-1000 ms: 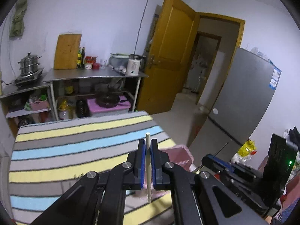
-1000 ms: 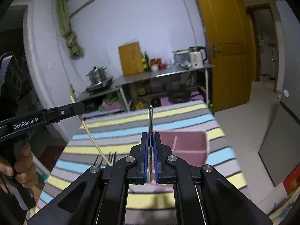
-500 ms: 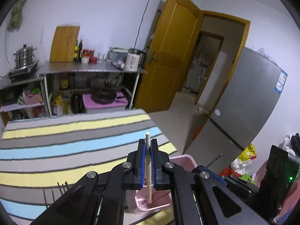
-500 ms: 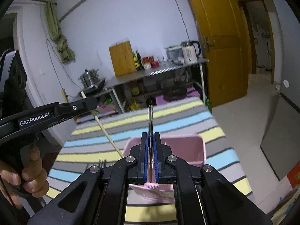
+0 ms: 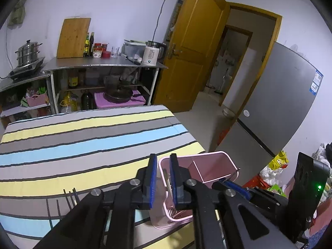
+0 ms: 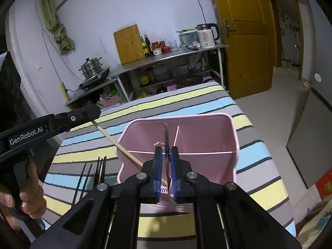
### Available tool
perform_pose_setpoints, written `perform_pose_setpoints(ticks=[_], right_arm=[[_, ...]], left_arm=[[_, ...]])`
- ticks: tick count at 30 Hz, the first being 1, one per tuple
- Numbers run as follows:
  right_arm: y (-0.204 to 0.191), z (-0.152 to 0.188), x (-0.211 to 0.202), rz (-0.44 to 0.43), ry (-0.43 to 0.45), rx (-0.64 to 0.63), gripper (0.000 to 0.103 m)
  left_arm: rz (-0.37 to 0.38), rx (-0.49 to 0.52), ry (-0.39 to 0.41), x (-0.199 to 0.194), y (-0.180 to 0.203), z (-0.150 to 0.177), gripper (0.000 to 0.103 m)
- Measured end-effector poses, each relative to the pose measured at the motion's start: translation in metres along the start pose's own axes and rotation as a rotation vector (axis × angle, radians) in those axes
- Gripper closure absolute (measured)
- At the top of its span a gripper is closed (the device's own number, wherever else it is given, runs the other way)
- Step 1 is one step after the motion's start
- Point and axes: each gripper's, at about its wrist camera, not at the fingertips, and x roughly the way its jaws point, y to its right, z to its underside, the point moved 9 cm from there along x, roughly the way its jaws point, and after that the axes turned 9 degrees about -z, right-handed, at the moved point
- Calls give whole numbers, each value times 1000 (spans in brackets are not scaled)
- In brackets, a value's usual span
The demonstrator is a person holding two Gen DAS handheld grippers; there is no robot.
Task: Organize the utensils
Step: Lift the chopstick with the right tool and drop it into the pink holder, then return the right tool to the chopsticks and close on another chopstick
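A pink divided utensil holder (image 6: 207,137) (image 5: 209,164) stands on the striped tablecloth (image 5: 83,141). My left gripper (image 5: 161,176) (image 6: 93,114) hangs over the holder's left end with its jaws opening. A wooden chopstick (image 5: 168,183) (image 6: 118,145) lies loose between the pads, slanting down into the holder. My right gripper (image 6: 166,159) is right above the holder's near side, and its jaws are opening too. A thin metal utensil (image 6: 166,137) stands edge-on between those pads with a gap on each side. Several black chopsticks (image 6: 97,170) (image 5: 70,197) lie on the cloth to the left.
A hand (image 6: 27,199) holds the left gripper's handle. Behind the table is a steel shelf unit (image 5: 103,64) with a kettle (image 5: 152,53), a cutting board (image 5: 73,37) and a steamer pot (image 5: 27,51). A grey fridge (image 5: 280,108) and an open door (image 5: 199,47) are to the right.
Both grippers have come down over the pink holder. Their jaws, shut before on the chopstick and the metal utensil, now stand apart, and the chopstick has slid lower.
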Motion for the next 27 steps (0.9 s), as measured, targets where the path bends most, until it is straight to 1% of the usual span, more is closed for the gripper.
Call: perform_pose_setpoints(ticks=[1, 4, 6, 11, 13, 15, 20, 22, 27], right_arm=[[-1, 0, -2, 1, 4, 1, 88], [-1, -2, -12, 1, 22, 6, 84], [-1, -3, -19, 5, 37, 7, 80], [-6, -1, -44, -2, 79, 16, 80], [-11, 2, -54, -10, 96, 11, 80], [-18, 4, -60, -22, 107, 3, 80], [-38, 18, -71, -53, 107, -30, 80], [-48, 26, -71, -70, 93, -45, 80], [-69, 47, -66, -110, 55, -69, 80]], left_arm=[[1, -2, 5, -5, 0, -2, 84], [-1, -3, 37, -22, -4, -3, 80], [-9, 0, 61, -37, -8, -2, 79], [-34, -6, 104, -75, -21, 6, 77], [-50, -13, 118, -89, -29, 14, 68], [-77, -14, 130, -102, -39, 25, 64], [-116, -37, 132, -129, -64, 58, 64], [-133, -48, 131, -135, -72, 70, 64], [-183, -85, 99, -146, -100, 108, 64]])
